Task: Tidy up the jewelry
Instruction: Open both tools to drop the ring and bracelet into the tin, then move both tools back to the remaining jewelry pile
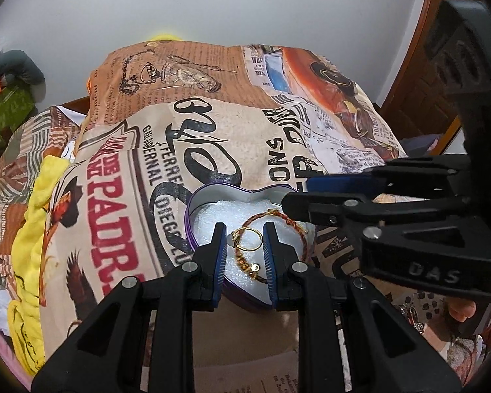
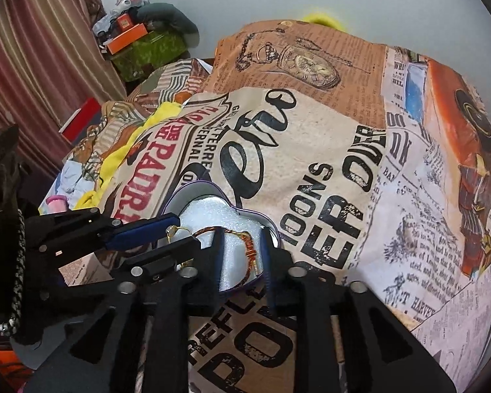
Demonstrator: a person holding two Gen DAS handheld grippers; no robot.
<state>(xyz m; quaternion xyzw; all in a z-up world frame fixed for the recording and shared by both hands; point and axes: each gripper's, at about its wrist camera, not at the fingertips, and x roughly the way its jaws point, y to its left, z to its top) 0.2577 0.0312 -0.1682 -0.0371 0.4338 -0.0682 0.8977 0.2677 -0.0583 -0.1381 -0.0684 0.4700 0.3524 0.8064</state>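
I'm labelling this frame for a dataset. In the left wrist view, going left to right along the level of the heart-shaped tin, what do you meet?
Yellow cloth → red lettering on the printed cover → heart-shaped tin's purple rim → gold ring → right gripper.

A heart-shaped tin [image 2: 245, 211] with white foam is seen on the newspaper-print cloth [image 2: 327, 170]. A braided bracelet [image 2: 248, 245] is straddled by the right gripper [image 2: 240, 249], jaws parted; a gold ring [image 2: 173, 231] is pinched by the left gripper [image 2: 176, 229].
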